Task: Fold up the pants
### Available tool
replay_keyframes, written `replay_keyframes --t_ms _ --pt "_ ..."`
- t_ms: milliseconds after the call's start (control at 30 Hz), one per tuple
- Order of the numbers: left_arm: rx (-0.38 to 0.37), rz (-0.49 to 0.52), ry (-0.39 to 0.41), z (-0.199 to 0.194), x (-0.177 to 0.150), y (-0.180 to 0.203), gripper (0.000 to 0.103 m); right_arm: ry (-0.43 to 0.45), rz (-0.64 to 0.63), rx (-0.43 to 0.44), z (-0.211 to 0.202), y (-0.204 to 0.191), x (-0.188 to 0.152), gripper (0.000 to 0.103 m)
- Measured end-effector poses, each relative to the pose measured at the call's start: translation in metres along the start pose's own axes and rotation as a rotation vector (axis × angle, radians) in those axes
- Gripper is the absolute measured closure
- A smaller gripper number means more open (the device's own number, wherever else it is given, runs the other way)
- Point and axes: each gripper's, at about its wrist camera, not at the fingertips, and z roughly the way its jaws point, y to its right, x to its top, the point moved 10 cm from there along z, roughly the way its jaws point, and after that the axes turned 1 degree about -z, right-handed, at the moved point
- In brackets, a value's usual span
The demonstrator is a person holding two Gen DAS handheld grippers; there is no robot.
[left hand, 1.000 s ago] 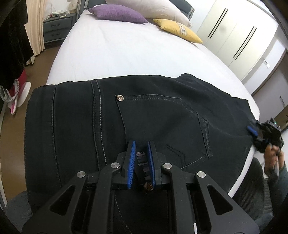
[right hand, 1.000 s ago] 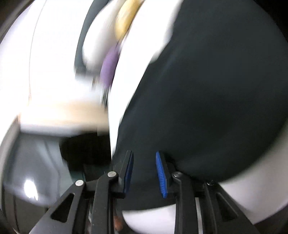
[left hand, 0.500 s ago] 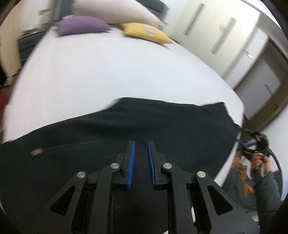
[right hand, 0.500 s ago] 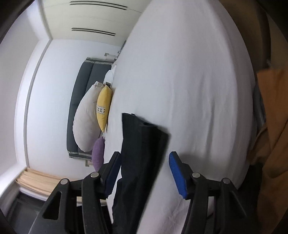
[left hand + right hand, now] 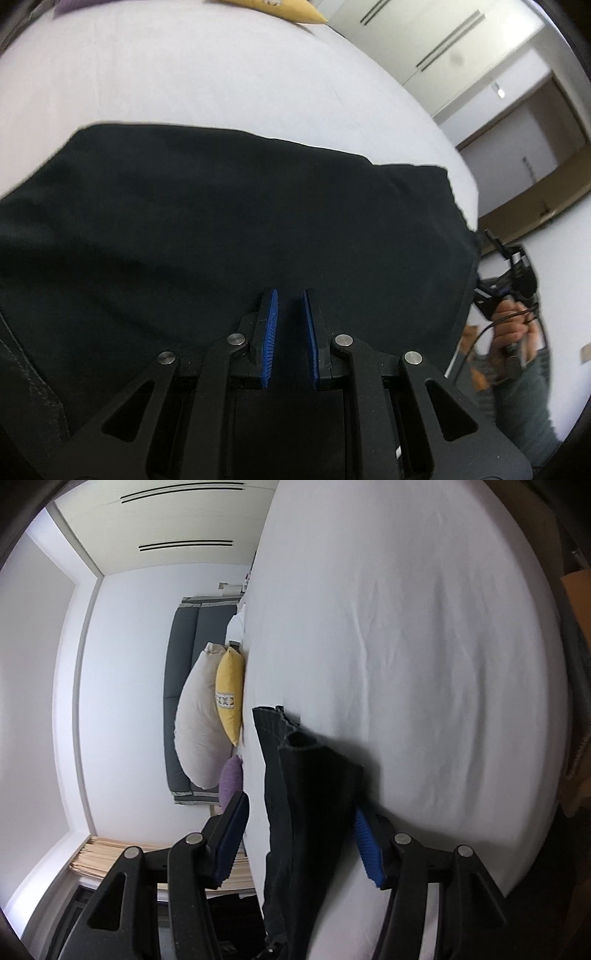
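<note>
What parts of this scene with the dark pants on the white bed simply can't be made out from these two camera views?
- Left wrist view: whether the left gripper pinches the black denim pants; dark cloth fills its narrow gap.
- Left wrist view: the yellow cushion, cut off by the top edge.
- Right wrist view: the pants' lower part, hidden behind the open right gripper.
- Right wrist view: the purple cushion, partly behind a finger.

A wide bed [image 5: 229, 74] with a plain white sheet fills most of the scene. At its far end a yellow cushion [image 5: 229, 694], a large grey pillow [image 5: 197, 723] and a purple cushion [image 5: 231, 781] lean against a dark grey headboard [image 5: 181, 686]. White wardrobe doors [image 5: 417, 44] with dark slot handles stand at far right, beside a wood-framed doorway [image 5: 532, 147]. Walls are white.
</note>
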Motion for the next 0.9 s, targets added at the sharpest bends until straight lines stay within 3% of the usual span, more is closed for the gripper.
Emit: replay_keyframes --t_ms 167,233,300,400,667,800,900 --pt "-0.006 -0.005 -0.001 0.0 -0.004 -0.007 0.089 -0.006 -0.034 0.007 0.004 -0.015 0.005 0.045" --pt "0.008 0.007 0.005 0.001 -0.005 -0.01 0.089 -0.019 -0.052 -0.007 0.009 -0.016 0.003 0.056" --pt "0.014 0.015 0.01 -0.003 -0.008 -0.012 0.089 -0.033 -0.055 -0.028 0.015 -0.014 0.001 0.077" --pt "0.018 0.023 0.016 -0.005 -0.009 -0.011 0.089 -0.02 -0.063 -0.06 0.017 -0.01 0.0 0.092" --pt "0.005 0.011 0.024 -0.002 -0.008 -0.011 0.09 0.02 -0.151 -0.147 0.013 -0.023 -0.004 0.094" --pt "-0.006 0.003 0.027 0.003 -0.008 -0.011 0.09 0.03 -0.332 -0.24 0.021 -0.06 -0.018 0.095" --pt "-0.022 -0.012 0.027 0.0 -0.007 -0.015 0.089 -0.009 -0.648 -0.315 0.036 -0.116 -0.067 0.095"
